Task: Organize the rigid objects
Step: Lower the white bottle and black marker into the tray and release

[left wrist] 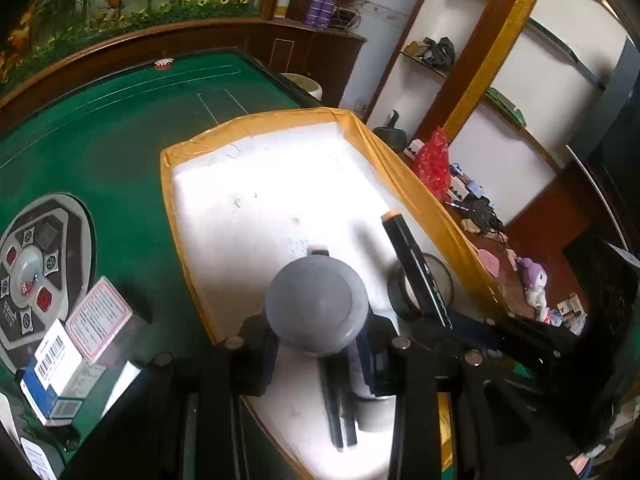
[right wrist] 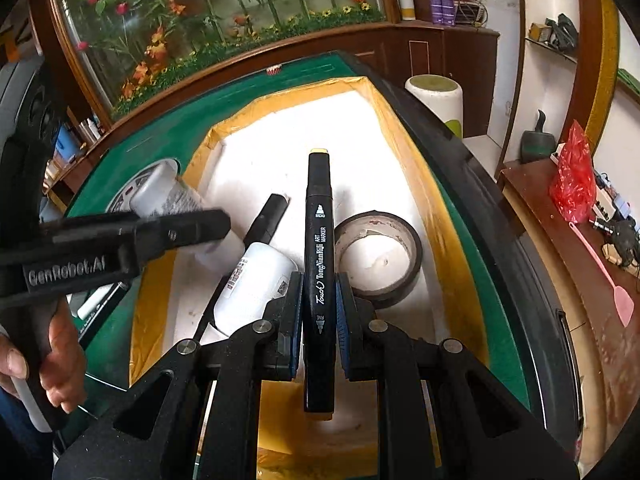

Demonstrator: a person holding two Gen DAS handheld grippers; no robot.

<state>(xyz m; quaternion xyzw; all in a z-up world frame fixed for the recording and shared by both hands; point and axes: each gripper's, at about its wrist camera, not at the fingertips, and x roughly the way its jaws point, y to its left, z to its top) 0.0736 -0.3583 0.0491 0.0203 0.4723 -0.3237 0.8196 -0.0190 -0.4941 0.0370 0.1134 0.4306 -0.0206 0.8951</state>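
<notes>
A white tray [left wrist: 256, 208] edged with yellow tape lies on the green table. My left gripper [left wrist: 318, 334] is shut on a white bottle [left wrist: 316, 304], seen end-on above the tray's near part. From the right wrist view, that bottle [right wrist: 168, 196] hangs over the tray's left edge in the left gripper [right wrist: 192, 228]. My right gripper [right wrist: 320, 308] is shut on a black art marker [right wrist: 320, 248], pointing forward over the tray [right wrist: 404, 128]. Inside the tray lie a black tape roll [right wrist: 378, 256], another white bottle [right wrist: 256, 284] and a black marker [right wrist: 268, 216].
The green felt table [left wrist: 120, 144] has a round control panel [left wrist: 36, 272]. Small boxes [left wrist: 60, 368] and a card pack [left wrist: 100, 316] lie beside it. A white bin [right wrist: 436, 100] and a wooden side table with a red bag [right wrist: 572, 176] stand to the right. A hand [right wrist: 48, 360] grips the left handle.
</notes>
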